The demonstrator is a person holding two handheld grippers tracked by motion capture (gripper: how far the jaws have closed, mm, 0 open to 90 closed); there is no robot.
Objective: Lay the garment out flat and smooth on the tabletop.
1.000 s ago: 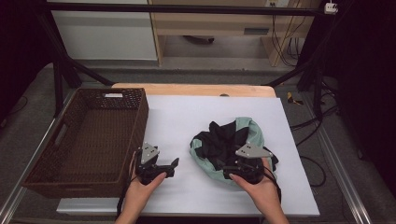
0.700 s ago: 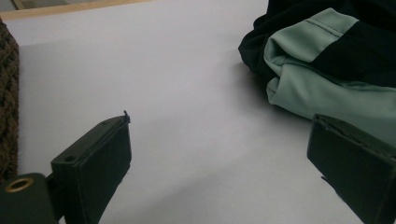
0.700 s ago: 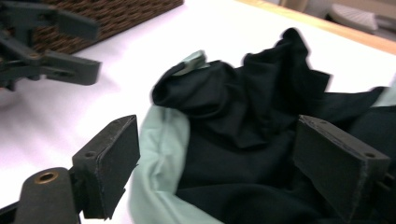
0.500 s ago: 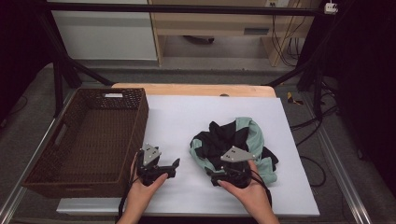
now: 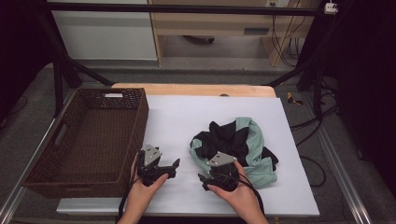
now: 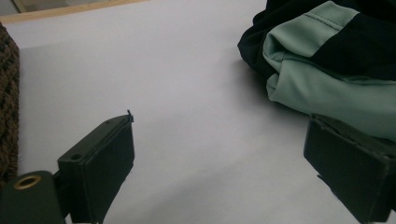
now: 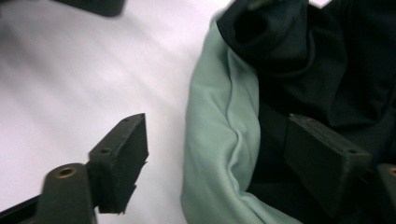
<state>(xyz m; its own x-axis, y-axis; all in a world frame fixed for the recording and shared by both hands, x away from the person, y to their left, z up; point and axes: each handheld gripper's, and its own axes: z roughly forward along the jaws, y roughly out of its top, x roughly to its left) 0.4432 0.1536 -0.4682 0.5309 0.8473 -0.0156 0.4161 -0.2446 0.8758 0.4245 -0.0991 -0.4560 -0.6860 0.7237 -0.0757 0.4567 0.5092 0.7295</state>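
A crumpled mint-green and black garment (image 5: 243, 140) lies on the right half of the white table top (image 5: 187, 116). My right gripper (image 5: 205, 176) sits low at the garment's near-left edge. Its jaws have just been closing, but they still stand apart. In the right gripper view (image 7: 217, 123) a mint-green fold (image 7: 210, 158) lies between the pads, which do not press on it. My left gripper (image 5: 173, 168) rests to the left, open over bare table (image 6: 222, 126). The garment (image 6: 322, 70) lies just beyond its right jaw.
A brown wicker basket (image 5: 140, 121) stands at the table's left, its wall (image 6: 7, 102) close beside the left gripper. A wooden strip (image 5: 196, 89) runs along the table's far edge. Cables hang off the right side.
The right hand has moved left and down, from over the garment to its near-left edge. The left hand has kept still.
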